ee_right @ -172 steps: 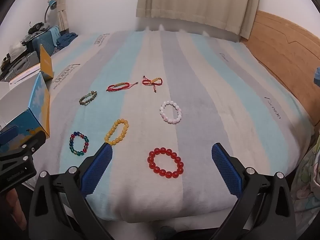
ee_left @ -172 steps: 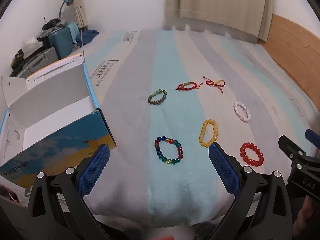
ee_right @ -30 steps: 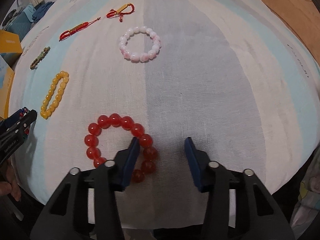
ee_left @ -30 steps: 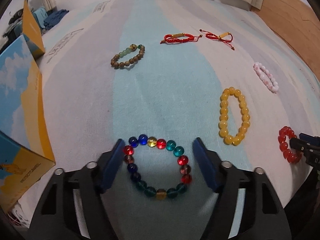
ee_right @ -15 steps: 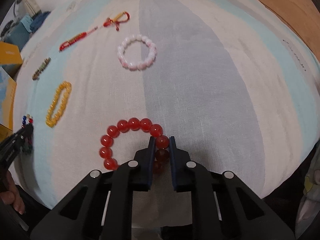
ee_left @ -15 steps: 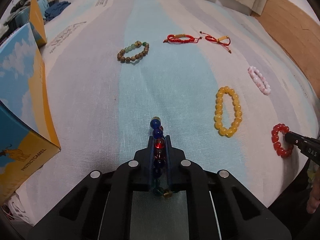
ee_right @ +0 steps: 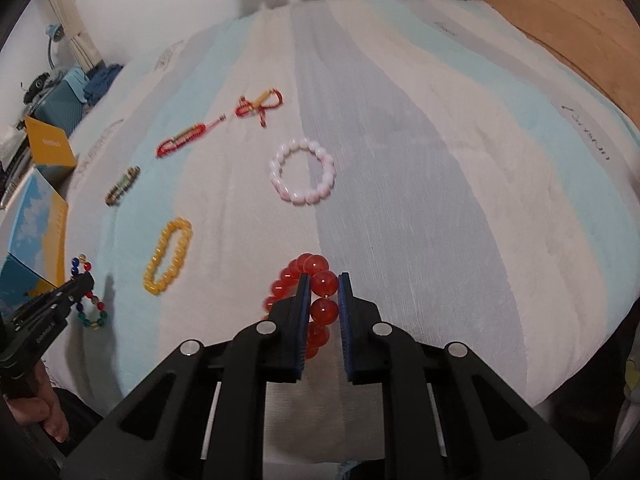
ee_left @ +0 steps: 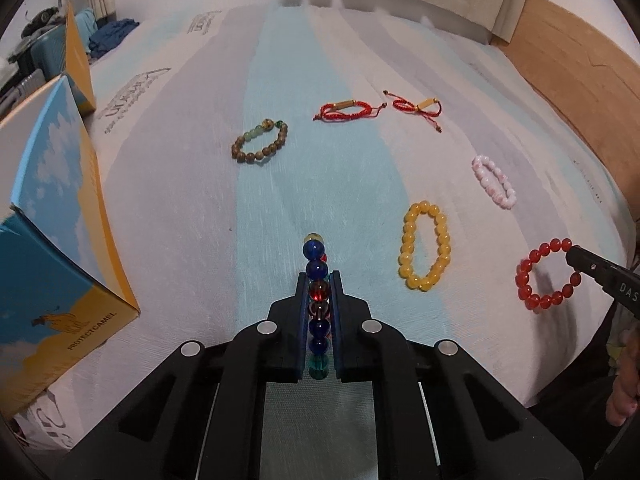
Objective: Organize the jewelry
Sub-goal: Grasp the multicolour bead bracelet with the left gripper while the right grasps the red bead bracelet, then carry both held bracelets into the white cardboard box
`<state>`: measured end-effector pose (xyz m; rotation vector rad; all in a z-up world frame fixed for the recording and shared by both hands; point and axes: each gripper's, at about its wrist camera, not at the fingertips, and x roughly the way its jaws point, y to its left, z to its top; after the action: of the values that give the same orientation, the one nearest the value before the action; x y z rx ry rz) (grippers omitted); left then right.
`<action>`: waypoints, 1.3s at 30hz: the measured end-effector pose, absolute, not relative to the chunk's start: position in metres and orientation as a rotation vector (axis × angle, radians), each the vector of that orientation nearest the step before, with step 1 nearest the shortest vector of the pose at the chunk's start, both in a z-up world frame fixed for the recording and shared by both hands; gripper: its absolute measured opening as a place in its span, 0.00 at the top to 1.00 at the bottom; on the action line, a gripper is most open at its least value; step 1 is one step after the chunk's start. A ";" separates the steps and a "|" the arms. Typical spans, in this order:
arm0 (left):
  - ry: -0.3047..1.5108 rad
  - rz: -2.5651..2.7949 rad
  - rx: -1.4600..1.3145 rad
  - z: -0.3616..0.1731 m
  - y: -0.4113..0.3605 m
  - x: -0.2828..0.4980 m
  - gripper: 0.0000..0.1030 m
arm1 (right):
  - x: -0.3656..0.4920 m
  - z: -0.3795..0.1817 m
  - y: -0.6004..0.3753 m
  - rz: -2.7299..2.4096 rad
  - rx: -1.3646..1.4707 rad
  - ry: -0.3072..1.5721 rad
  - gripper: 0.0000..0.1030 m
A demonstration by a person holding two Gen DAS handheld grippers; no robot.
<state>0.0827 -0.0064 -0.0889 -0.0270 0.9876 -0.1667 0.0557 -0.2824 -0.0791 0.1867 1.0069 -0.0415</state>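
Multicolour bracelet (ee_left: 318, 304) now pinched edge-on in left gripper (ee_left: 319, 312), jaws pressed on beads; a second ago jaws spread around it flat on bed (ee_left: 200, 240). Red bracelet (ee_right: 316, 300) likewise clamped in right gripper (ee_right: 323, 312), jaws nearly together on one side, rest of loop hanging left. Both grasps done, both bracelets lifted; next likely carry to box (ee_left: 52, 240) at left. Farther out, untouched: yellow bracelet (ee_left: 425, 251), pink bracelet (ee_right: 302, 176), brown bracelet (ee_left: 260, 142), two red cords (ee_left: 378, 109).

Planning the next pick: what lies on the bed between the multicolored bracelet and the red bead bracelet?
The yellow bead bracelet lies between the multicolored bracelet and the red bead bracelet, clearest in the left wrist view.
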 end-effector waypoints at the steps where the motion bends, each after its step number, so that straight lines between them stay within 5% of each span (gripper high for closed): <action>1: 0.987 -0.165 -0.028 -0.087 -0.007 0.083 0.92 | 0.055 -0.076 -0.281 -0.040 0.186 0.997 0.87; 20: 0.867 -0.151 -0.037 -0.020 0.006 0.082 0.92 | 0.066 -0.023 -0.248 -0.058 0.150 0.908 0.87; 39: 0.808 -0.018 -0.126 0.033 0.102 0.076 0.92 | 0.085 0.031 -0.157 0.040 0.103 0.852 0.87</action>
<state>0.0760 0.1023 0.0333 -0.1262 0.8080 -0.0185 0.0852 -0.1571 0.0306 0.1030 0.8515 0.0400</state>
